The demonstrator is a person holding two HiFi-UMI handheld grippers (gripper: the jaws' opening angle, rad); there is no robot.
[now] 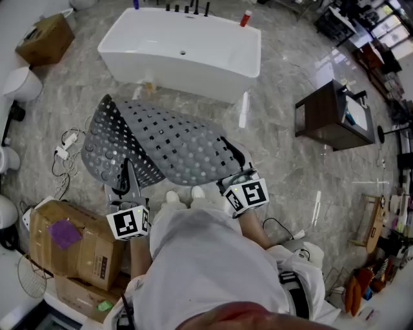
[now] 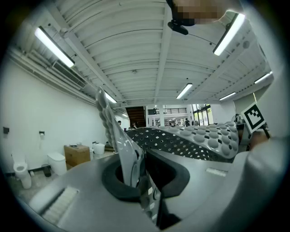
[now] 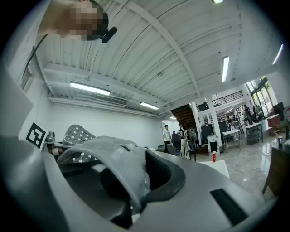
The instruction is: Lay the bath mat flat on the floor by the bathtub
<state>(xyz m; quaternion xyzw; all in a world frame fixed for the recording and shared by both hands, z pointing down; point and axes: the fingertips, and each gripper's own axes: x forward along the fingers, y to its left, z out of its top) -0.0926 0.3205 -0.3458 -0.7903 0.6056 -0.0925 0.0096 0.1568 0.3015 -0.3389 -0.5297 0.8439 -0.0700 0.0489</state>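
Observation:
A grey perforated bath mat (image 1: 161,142) hangs in the air between the two grippers, bulging toward the white bathtub (image 1: 184,51) beyond it. My left gripper (image 1: 126,187) is shut on the mat's left near edge; in the left gripper view the mat's edge (image 2: 129,158) stands pinched between the jaws. My right gripper (image 1: 237,177) is shut on the right near corner, and in the right gripper view the mat (image 3: 118,172) folds over the jaws. The mat's far left part curls upward, its suction cups showing.
Cardboard boxes (image 1: 71,245) stand at the near left, with white cables (image 1: 64,151) on the marble floor beside them. A dark wooden cabinet (image 1: 332,116) stands at the right. A red bottle (image 1: 246,18) is on the tub's far rim. The person's feet (image 1: 184,196) are just below the mat.

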